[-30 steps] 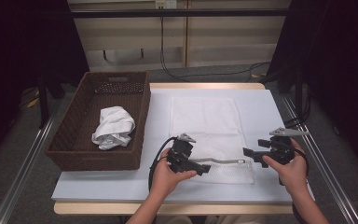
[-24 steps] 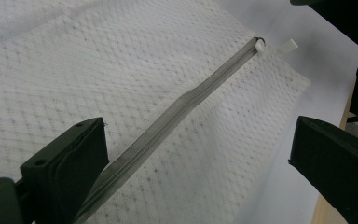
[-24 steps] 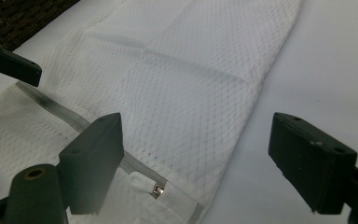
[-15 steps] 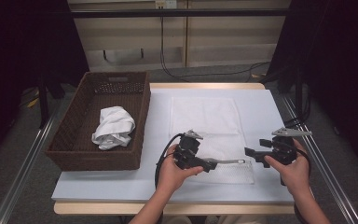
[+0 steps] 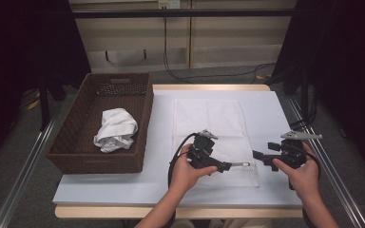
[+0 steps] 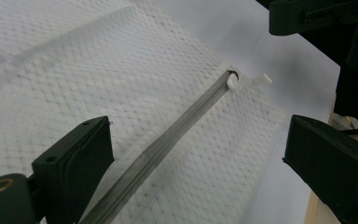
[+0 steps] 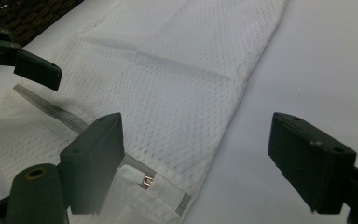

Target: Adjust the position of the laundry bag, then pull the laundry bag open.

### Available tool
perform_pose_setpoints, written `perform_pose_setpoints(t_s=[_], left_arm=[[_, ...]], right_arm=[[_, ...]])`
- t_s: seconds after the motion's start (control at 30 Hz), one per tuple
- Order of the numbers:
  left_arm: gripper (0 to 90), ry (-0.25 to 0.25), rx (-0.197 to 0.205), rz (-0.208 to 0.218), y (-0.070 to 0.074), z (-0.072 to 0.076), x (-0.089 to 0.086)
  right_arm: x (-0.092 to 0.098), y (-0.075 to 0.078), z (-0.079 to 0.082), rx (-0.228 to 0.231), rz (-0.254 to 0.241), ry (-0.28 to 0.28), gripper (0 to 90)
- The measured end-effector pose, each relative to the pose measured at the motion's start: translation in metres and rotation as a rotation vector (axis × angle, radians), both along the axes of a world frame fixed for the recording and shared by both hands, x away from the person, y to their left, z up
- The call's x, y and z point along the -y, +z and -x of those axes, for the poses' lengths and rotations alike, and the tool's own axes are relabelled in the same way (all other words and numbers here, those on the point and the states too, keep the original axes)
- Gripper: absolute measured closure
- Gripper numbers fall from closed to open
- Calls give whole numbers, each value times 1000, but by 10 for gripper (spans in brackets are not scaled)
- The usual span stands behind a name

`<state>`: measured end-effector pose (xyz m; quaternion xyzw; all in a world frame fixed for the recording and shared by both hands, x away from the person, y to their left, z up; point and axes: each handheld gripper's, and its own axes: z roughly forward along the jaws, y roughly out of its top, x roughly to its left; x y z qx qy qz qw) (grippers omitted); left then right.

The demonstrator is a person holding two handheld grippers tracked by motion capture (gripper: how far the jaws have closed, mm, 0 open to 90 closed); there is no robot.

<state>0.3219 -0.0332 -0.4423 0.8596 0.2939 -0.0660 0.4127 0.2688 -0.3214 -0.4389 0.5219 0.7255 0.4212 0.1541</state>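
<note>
Lying flat at the centre of the high view, a white mesh laundry bag (image 5: 216, 137) is spread on the table (image 5: 123, 190), its zipper (image 6: 168, 140) running along the lower edge. The left tongs (image 5: 240, 165) are held spread over the zipper, having just been closing slightly, nothing pinched. The right tongs (image 5: 259, 155) are held spread at the bag's lower right corner. A wicker basket (image 5: 71, 147) with a crumpled white cloth (image 5: 115, 129) is seen at left.

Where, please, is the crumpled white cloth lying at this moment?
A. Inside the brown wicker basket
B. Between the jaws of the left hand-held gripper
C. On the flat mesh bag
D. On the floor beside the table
A: the crumpled white cloth sits inside the brown wicker basket, left of the mesh bag.
</note>
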Motion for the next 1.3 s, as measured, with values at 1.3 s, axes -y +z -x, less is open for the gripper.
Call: perform_pose_setpoints(t_s=[1.3], left_arm=[[348, -32, -114, 55, -9, -2, 48]], right_arm=[[10, 3, 13, 0, -1, -38, 185]])
